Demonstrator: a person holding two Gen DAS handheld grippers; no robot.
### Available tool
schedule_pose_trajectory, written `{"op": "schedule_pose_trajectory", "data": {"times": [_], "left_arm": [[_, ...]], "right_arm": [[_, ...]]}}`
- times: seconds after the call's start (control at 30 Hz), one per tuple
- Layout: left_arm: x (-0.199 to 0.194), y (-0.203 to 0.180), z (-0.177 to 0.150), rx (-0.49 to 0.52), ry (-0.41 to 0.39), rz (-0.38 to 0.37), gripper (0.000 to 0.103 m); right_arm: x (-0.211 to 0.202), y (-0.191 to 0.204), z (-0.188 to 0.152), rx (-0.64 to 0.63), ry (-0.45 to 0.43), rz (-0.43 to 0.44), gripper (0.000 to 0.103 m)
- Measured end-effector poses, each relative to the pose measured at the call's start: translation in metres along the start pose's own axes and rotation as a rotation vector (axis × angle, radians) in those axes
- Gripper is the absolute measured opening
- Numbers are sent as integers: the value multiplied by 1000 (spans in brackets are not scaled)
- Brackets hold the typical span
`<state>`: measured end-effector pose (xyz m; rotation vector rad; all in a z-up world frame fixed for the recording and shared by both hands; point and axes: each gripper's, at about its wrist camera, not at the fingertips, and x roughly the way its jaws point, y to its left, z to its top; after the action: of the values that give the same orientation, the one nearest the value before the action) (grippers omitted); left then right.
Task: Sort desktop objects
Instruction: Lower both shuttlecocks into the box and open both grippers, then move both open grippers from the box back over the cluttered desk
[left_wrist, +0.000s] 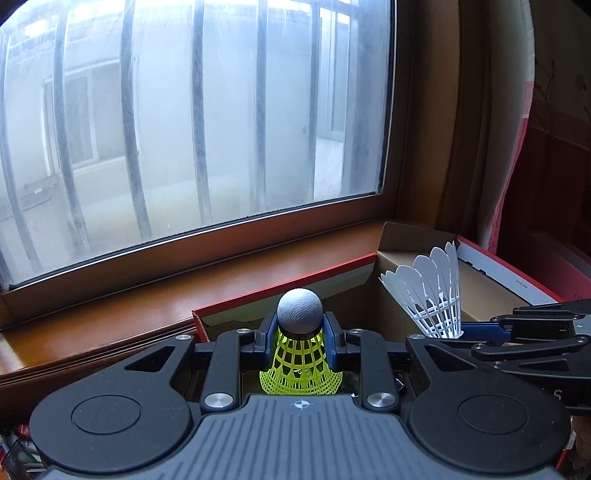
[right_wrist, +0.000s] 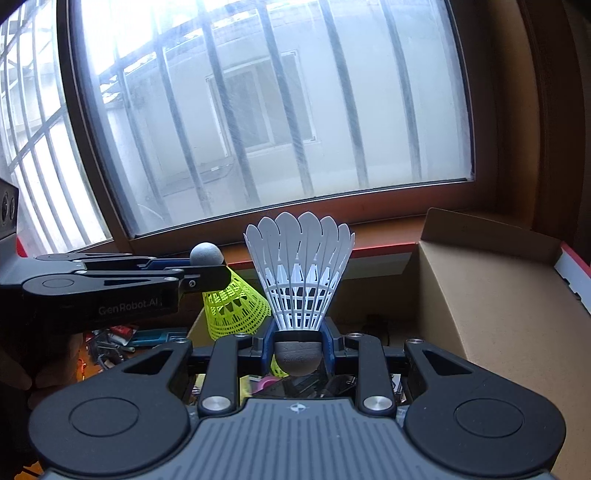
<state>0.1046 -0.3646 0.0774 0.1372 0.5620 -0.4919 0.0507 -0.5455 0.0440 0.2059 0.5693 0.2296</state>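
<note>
My left gripper (left_wrist: 300, 334) is shut on a yellow shuttlecock (left_wrist: 301, 363), grey cork head forward and net skirt toward the camera. My right gripper (right_wrist: 298, 341) is shut on a white shuttlecock (right_wrist: 299, 273), skirt pointing up and grey cork down between the jaws. Both hang over an open cardboard box (left_wrist: 391, 254) with a red outside that stands below the window. In the left wrist view the white shuttlecock (left_wrist: 430, 295) and right gripper (left_wrist: 461, 330) show at the right. The right wrist view has the left gripper (right_wrist: 212, 271) with the yellow shuttlecock (right_wrist: 236, 308) at the left.
A wooden window sill (left_wrist: 147, 306) runs behind the box, under a barred window (left_wrist: 192, 122). The box's brown inner wall (right_wrist: 491, 302) rises at the right. Mixed small clutter (right_wrist: 114, 343) lies low at the left, and more shows under the right gripper. A curtain (left_wrist: 517, 147) hangs at the right.
</note>
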Motion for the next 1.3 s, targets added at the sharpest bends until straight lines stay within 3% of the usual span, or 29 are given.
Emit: {"op": "schedule_pose_trajectory", "data": {"times": [0.17,0.3,0.37,0.43,0.67,1.13,1.3], "left_arm": [[8,2,-3,-5,14,-3,27],[11,4,-5,-3,32,-11,39],[10,4,-5,-1,30,-7,45],[6,6,-6,-10,29,0,55],[-13,12,-16,-45,30,31,72],[-66,44,-52,-174,72,134,81],[-98,62,-64,-196,39,169,84]], "right_arm": [[7,-7,0,16,10,-22,30],[13,-12,0,32,19,-41,32],[16,-14,-1,46,22,-55,40],[18,-16,-1,59,21,-68,59],[11,-11,-3,65,13,-79,72],[-18,29,-18,6,2,-26,85],[-28,46,-22,23,-8,8,87]]}}
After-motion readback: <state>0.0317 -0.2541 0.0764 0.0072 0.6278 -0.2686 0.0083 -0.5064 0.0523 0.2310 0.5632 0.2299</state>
